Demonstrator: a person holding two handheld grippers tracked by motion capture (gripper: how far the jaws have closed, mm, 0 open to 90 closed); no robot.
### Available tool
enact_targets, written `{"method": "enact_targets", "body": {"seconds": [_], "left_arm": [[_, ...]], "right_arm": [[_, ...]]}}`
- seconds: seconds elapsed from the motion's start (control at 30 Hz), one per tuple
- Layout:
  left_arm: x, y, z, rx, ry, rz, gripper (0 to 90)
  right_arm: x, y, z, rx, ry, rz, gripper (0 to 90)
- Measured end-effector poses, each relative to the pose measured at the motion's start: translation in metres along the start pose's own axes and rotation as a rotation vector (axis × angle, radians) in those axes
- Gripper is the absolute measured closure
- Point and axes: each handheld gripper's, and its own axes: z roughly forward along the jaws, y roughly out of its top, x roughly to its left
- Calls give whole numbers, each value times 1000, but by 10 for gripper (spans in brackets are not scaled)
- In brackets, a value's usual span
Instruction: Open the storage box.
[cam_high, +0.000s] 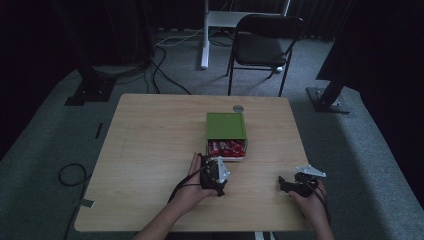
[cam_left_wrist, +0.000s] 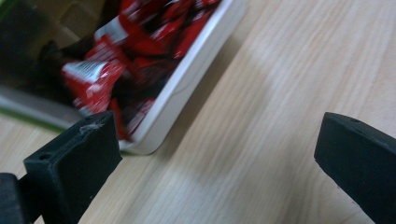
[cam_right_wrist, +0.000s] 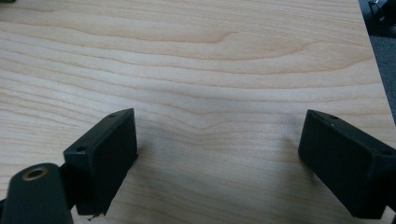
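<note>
A green box (cam_high: 226, 126) stands on the wooden table (cam_high: 150, 150), with a white tray (cam_high: 235, 156) of red wrapped sweets (cam_high: 227, 147) drawn out at its near side. My left gripper (cam_high: 216, 175) sits just in front of that tray, open and empty. In the left gripper view the tray's white rim (cam_left_wrist: 187, 79) and the blurred red sweets (cam_left_wrist: 126, 51) lie just beyond the left jaw, and my left gripper (cam_left_wrist: 217, 154) spans bare wood. My right gripper (cam_high: 295, 184) rests near the table's front right, open. In the right gripper view, my right gripper (cam_right_wrist: 219, 158) has only wood grain between its jaws.
A small grey round disc (cam_high: 238, 107) lies on the table behind the green box. Beyond the table stand a black folding chair (cam_high: 265, 45), a white stand leg (cam_high: 205, 35) and black frame feet, with cables (cam_high: 72, 175) on the grey carpet.
</note>
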Motion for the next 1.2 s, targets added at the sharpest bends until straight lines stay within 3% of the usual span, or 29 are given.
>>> {"method": "enact_targets", "body": {"seconds": [0.37, 0.6, 0.7, 0.87, 1.07, 1.13, 1.2], "left_arm": [[-4, 10, 11, -6, -14, 89, 11], [-2, 11, 18, 32, -12, 160, 14], [-1, 11, 21, 45, -21, 170, 16], [0, 11, 23, 58, -6, 220, 65], [0, 9, 23, 70, 67, 336, 224], [3, 9, 23, 49, 69, 311, 298], [4, 10, 22, 57, 86, 325, 384]], "right_arm": [[0, 0, 0, 0, 0, 0, 107], [0, 0, 0, 0, 0, 0, 108], [0, 0, 0, 0, 0, 0, 108], [0, 0, 0, 0, 0, 0, 108], [0, 0, 0, 0, 0, 0, 108], [0, 0, 0, 0, 0, 0, 108], [0, 0, 0, 0, 0, 0, 108]]}}
